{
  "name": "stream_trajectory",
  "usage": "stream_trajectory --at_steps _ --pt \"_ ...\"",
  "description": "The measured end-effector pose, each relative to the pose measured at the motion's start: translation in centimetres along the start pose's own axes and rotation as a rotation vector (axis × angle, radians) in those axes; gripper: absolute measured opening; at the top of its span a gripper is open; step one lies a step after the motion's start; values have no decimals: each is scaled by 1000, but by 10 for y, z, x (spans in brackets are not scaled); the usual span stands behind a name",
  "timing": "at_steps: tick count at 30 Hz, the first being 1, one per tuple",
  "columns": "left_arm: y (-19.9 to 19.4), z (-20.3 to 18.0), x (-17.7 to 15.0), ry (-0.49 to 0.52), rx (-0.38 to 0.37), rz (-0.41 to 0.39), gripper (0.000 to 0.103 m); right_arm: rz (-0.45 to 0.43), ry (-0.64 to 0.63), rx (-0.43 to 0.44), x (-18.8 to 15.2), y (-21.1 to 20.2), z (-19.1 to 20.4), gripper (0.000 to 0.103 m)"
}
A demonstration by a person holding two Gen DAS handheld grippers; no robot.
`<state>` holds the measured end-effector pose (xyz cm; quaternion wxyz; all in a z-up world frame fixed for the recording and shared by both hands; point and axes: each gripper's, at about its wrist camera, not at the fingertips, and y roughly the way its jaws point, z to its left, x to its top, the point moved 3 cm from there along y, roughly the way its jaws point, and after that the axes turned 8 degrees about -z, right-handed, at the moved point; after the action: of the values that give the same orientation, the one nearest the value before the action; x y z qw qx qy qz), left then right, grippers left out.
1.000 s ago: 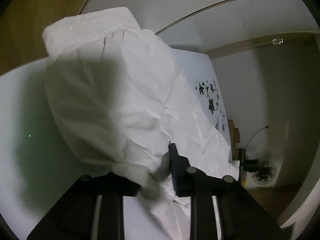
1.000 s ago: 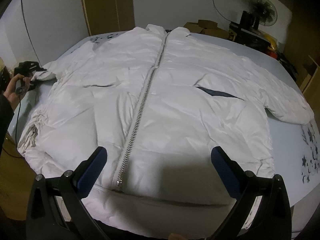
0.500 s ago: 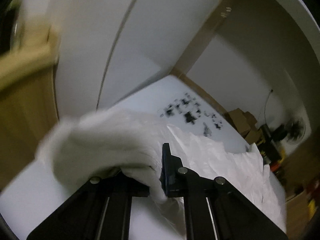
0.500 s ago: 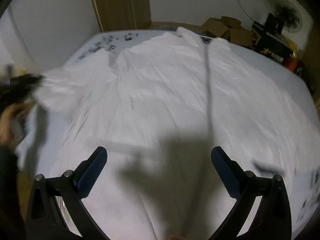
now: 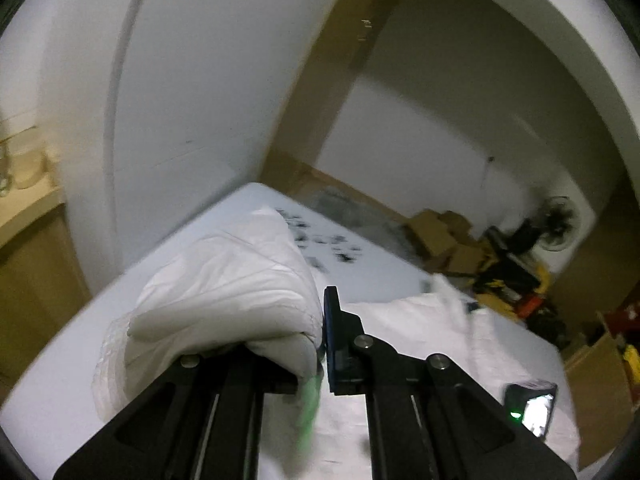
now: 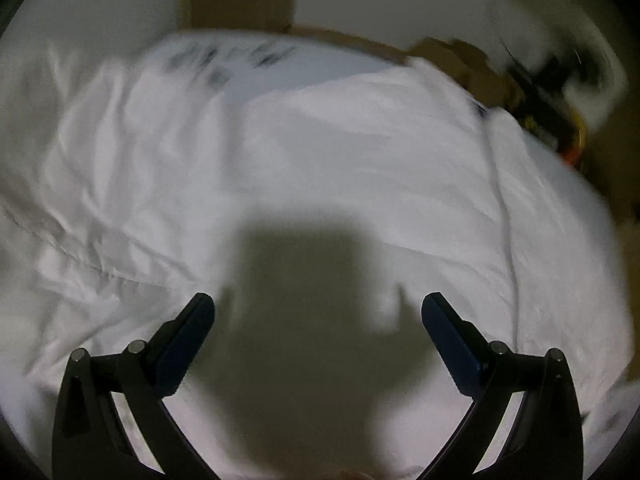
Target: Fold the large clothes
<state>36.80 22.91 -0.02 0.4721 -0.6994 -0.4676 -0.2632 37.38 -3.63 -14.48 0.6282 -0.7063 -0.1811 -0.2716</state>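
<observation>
White padded jacket (image 6: pixel 340 168), spread flat, filling most of the right wrist view, zipper line running down the right side. In the left wrist view, one puffy sleeve (image 5: pixel 236 292) bunched and lifted at centre left.

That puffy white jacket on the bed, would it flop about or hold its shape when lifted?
Probably floppy: the sleeve pinched in the left gripper bulges and droops over its fingers. Likely light for its bulk, since the white jacket looks padded and creased. Its smooth fabric may be slippery, so a firm pinch seems wise.
</observation>
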Motion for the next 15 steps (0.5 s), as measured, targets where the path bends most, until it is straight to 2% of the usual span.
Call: stream_trajectory --at_steps 4,7,10,13,15 --pt "8 -79 -10 -2 -114 48 5 -10 161 -8 -22 -25 -98 103" --pt "22 -142 -36 23 -179 102 5 -2 247 0 -44 -36 -155 103" --pt "41 -197 -82 64 -213 181 5 -8 359 -10 -72 -50 -218 103" --pt "67 -241 -152 122 -205 304 5 -9 473 -19 -100 -59 -272 103" --pt "82 -244 -196 171 -173 372 5 -11 511 -34 -116 -66 -303 103"
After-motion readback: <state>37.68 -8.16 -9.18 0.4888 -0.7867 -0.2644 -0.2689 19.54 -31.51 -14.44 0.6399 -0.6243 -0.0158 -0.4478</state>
